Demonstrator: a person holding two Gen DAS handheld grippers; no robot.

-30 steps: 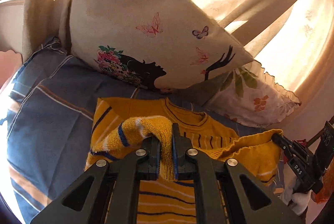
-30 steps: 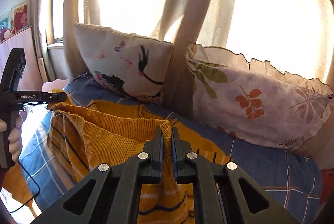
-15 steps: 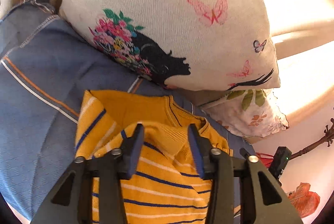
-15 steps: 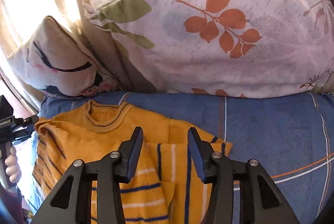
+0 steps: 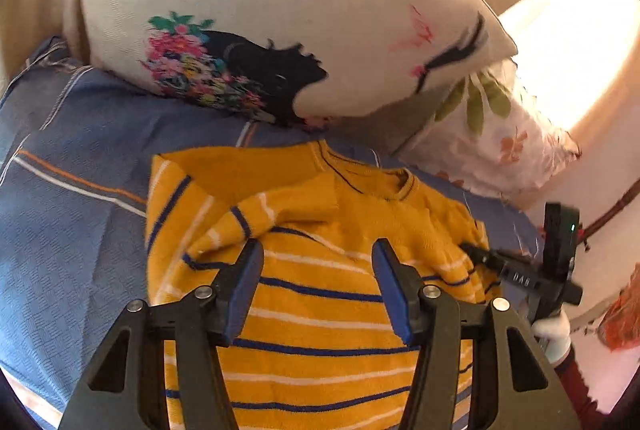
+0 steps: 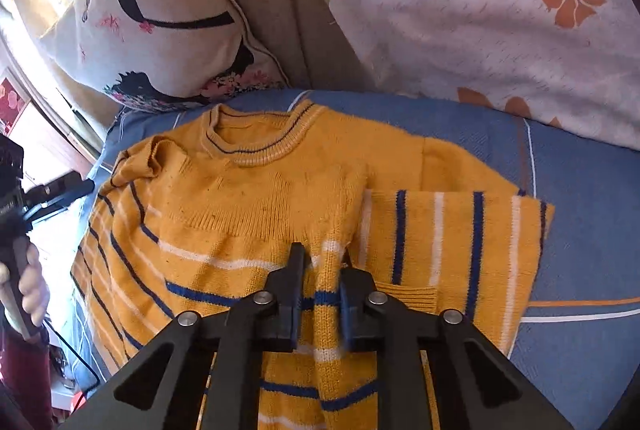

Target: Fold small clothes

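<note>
A small yellow knit sweater [image 5: 320, 294] with blue and white stripes lies on the blue bed sheet [image 5: 72, 197], neck toward the pillows. It also shows in the right wrist view [image 6: 260, 197]. Its sleeves are folded in over the body; one striped sleeve [image 6: 448, 234] lies at the right. My left gripper [image 5: 318, 254] is open and empty above the sweater's striped middle. My right gripper [image 6: 320, 270] is narrowly parted around a raised ridge of the sweater's fabric, and I cannot tell whether it pinches it. It also appears at the sweater's right edge in the left view [image 5: 520, 270].
A cream pillow with a black silhouette and butterflies [image 5: 280, 29] and a white leaf-print pillow [image 6: 480, 9] lean at the far side of the bed. Curtains hang behind them. The person's hand [image 6: 28, 286] holds the left gripper's handle at the left.
Both grippers held the sweater's lifted edge a second ago, then let it go over the body. The left has opened wider; the right has narrowed around a fabric ridge.
</note>
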